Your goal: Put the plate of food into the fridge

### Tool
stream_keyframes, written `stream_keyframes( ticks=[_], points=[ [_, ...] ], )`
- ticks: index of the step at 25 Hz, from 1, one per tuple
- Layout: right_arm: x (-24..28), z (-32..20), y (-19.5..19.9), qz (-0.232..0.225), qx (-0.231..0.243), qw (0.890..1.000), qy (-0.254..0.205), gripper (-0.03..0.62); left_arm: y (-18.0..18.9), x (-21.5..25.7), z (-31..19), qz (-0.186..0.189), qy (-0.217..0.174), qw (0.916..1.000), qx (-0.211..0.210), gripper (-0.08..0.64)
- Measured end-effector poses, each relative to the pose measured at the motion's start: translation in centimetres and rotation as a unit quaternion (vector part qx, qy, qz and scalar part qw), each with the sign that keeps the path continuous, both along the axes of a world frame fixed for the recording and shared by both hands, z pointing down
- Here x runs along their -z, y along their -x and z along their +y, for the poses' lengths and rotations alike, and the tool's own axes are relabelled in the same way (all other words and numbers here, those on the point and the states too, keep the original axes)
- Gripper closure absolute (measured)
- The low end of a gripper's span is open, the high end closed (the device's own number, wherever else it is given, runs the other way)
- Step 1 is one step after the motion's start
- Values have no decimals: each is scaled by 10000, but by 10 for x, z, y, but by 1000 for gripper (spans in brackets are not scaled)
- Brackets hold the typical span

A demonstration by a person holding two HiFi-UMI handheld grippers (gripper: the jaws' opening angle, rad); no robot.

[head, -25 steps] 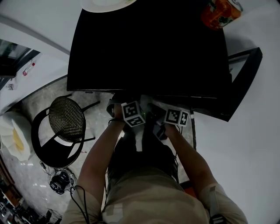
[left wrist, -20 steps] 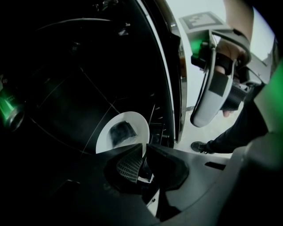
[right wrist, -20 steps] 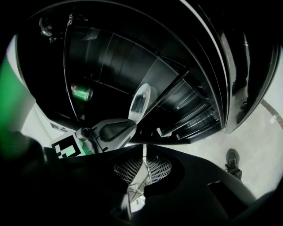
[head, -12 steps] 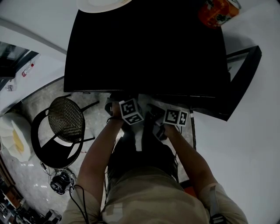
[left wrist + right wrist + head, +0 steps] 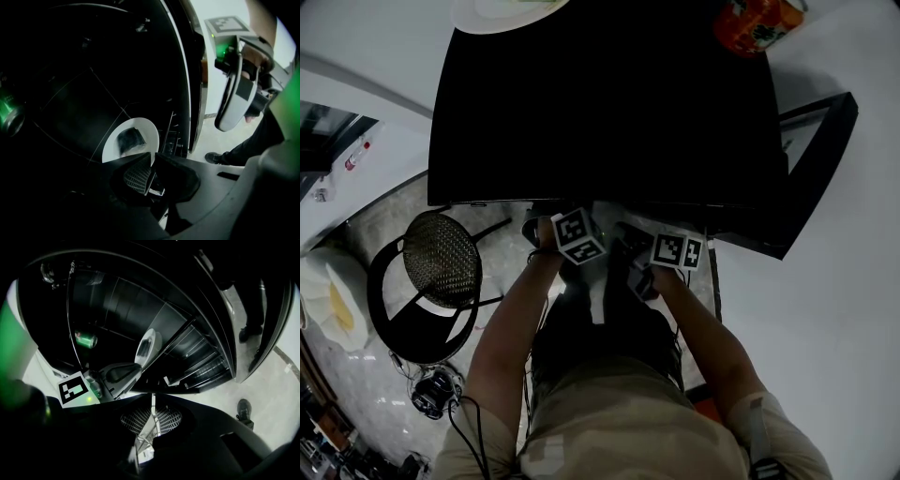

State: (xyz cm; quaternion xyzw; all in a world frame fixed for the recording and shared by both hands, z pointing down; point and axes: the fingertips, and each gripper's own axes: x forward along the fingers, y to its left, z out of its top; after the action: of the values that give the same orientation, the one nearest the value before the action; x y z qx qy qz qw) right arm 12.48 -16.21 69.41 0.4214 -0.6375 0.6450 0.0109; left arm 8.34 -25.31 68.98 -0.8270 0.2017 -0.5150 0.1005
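Note:
A white plate (image 5: 112,149) carrying a dark piece of food (image 5: 130,139) rests on a glass shelf inside the open black fridge (image 5: 609,103). The right gripper view shows this plate (image 5: 146,347) nearly edge-on. My left gripper (image 5: 150,161) is shut and empty, a short way in front of the plate and not touching it. My right gripper (image 5: 152,401) is also shut, with nothing between its pads. In the head view both marker cubes, the left (image 5: 578,236) and the right (image 5: 678,250), sit just below the fridge's front edge. The jaw tips are hidden there.
The fridge door (image 5: 820,159) stands open at the right. A green can (image 5: 10,117) lies deeper inside the fridge. Another plate (image 5: 502,7) and an orange bottle (image 5: 759,21) stand on the fridge top. A black wicker chair (image 5: 441,258) is on the floor to the left.
The left gripper's cube has crept slightly up toward the fridge edge. The head view has shifted, so the fridge top sits a little higher and further left. Both jaws stay shut.

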Motion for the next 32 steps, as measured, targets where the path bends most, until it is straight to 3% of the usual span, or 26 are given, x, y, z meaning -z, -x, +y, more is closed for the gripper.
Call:
stream_keyframes(
  ticks=[32],
  points=[
    [5,16,-1,221,303,9993,-40,557,-13,0,-12,255,4,9993,255,529]
  ],
)
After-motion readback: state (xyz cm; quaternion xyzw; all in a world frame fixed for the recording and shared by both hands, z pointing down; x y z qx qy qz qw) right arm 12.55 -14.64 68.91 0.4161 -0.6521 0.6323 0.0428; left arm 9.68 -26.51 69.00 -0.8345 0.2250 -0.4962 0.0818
